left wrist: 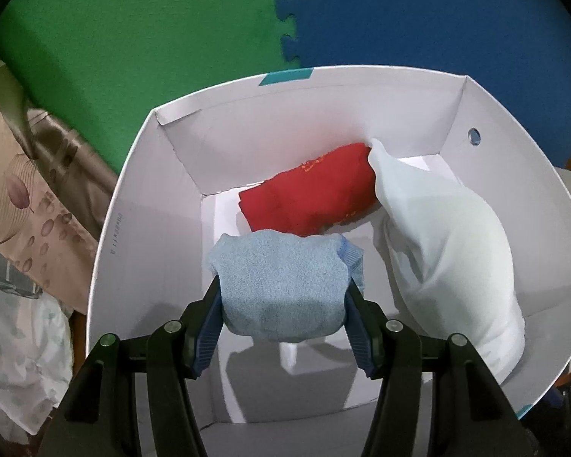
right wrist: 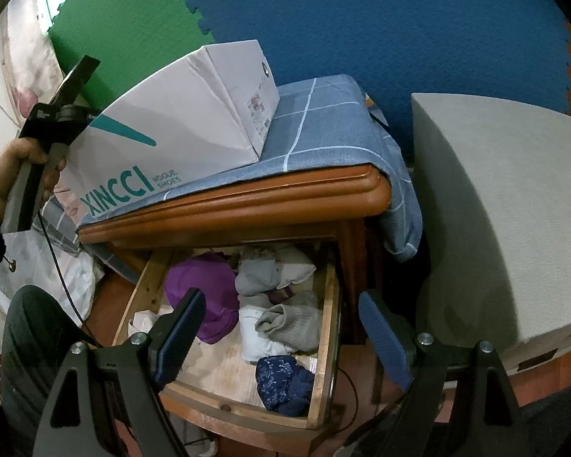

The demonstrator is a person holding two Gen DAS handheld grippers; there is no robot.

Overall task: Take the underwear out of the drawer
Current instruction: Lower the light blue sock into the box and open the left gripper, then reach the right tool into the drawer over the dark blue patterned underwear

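The left gripper (left wrist: 283, 304) is clamped on a light blue roll (left wrist: 281, 285) of underwear, one pad pressing each side. The roll hangs inside a white shoebox (left wrist: 110, 236), above its floor. Beyond it in the box lie a red roll (left wrist: 308, 198) and, to the right, a white roll (left wrist: 449, 251) leaning on the box wall. Green and blue foam mats (left wrist: 418, 15) lie behind the box.

The right gripper (right wrist: 281, 331) stands wide apart with nothing between its fingers, over the open wooden drawer (right wrist: 329, 327). The drawer holds more underwear: a purple piece (right wrist: 205, 285), a grey piece (right wrist: 293, 320), a dark blue patterned piece (right wrist: 281, 381) near the front, and pale pieces (right wrist: 270, 270) at the back. The box stands on a blue checked cloth (right wrist: 323, 129) covering the cabinet top. At the left edge, a hand (right wrist: 19, 167) grips the handle of the other tool beside the box.
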